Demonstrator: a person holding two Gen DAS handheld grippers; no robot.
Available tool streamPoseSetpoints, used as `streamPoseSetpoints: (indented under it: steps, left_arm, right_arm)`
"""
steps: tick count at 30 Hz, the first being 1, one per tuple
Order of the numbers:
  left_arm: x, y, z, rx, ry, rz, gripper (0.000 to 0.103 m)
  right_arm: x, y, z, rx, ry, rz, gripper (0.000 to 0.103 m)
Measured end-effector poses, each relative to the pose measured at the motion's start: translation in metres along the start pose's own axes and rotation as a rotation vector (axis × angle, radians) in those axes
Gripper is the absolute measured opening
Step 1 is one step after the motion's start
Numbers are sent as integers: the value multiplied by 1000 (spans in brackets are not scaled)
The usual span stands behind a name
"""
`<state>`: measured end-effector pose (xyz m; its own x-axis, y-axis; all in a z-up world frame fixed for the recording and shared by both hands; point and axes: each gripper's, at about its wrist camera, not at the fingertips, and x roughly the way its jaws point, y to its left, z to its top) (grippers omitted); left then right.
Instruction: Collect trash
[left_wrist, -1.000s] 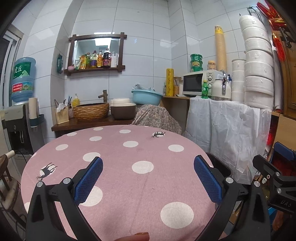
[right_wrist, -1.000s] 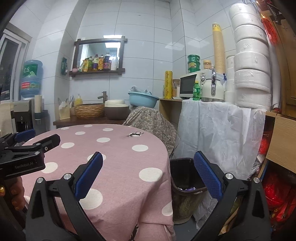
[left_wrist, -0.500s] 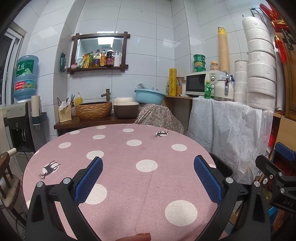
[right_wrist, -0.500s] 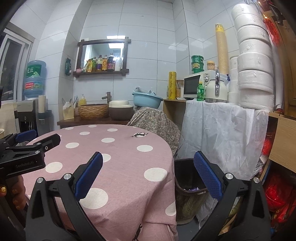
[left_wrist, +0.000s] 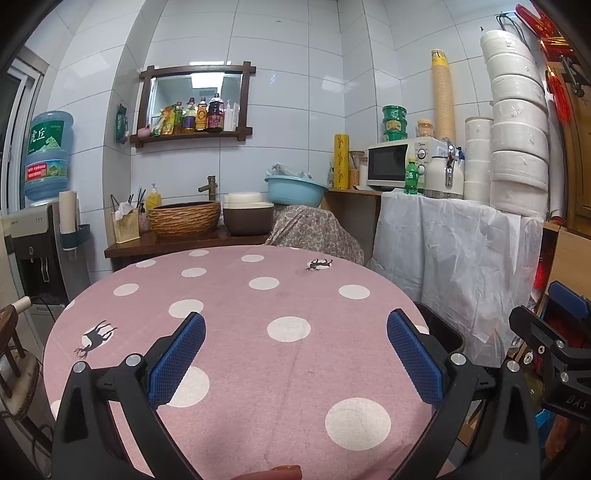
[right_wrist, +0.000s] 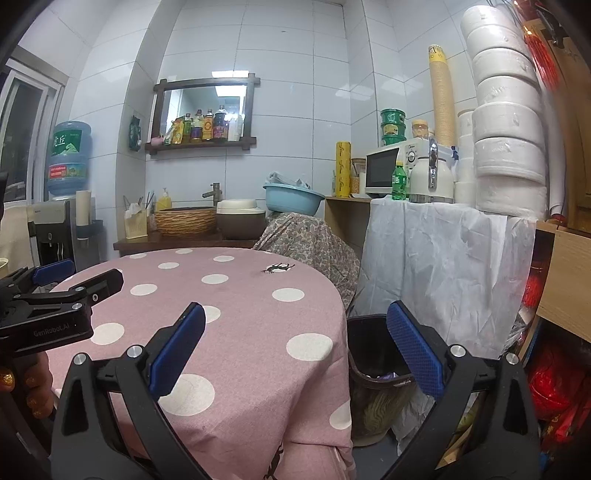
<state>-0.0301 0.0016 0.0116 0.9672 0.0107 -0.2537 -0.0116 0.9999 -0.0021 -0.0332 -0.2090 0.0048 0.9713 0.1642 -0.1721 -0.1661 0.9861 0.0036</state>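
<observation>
Both hand-held grippers empty, blue pads spread wide. Left hand-held gripper (left_wrist: 295, 356) hovers over the pink polka-dot tabletop (left_wrist: 258, 332). Right hand-held gripper (right_wrist: 295, 356) sits at the tabletop's right edge, above the dark trash bin (right_wrist: 373, 354) on the floor (some scraps visible inside, beside the white-draped counter (right_wrist: 443, 258)).
</observation>
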Motion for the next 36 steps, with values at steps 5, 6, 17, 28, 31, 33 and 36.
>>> streamPoseSetpoints:
  steps: [5, 6, 17, 28, 31, 33, 36]
  left_arm:
    - [1, 0, -1, -2, 3, -3, 98]
    - [1, 0, -1, -3, 4, -3, 98]
    - [2, -1, -3, 0, 8, -1, 98]
    - [5, -5, -5, -5, 17, -10, 98]
    - [5, -5, -5, -7, 20, -10, 98]
    - [5, -6, -6, -8, 22, -13, 98]
    - [4, -8, -6, -6, 22, -14, 98]
  right_arm:
    - [1, -2, 0, 2, 2, -3, 97]
    - [1, -2, 0, 4, 4, -2, 97]
    - [2, -6, -1, 10, 9, -7, 97]
    - [5, -10, 0, 7, 15, -11, 97]
    - [5, -11, -1, 9, 15, -10, 97]
    - [5, -11, -1, 9, 16, -10, 97]
    - [6, -12, -1, 11, 17, -9, 97]
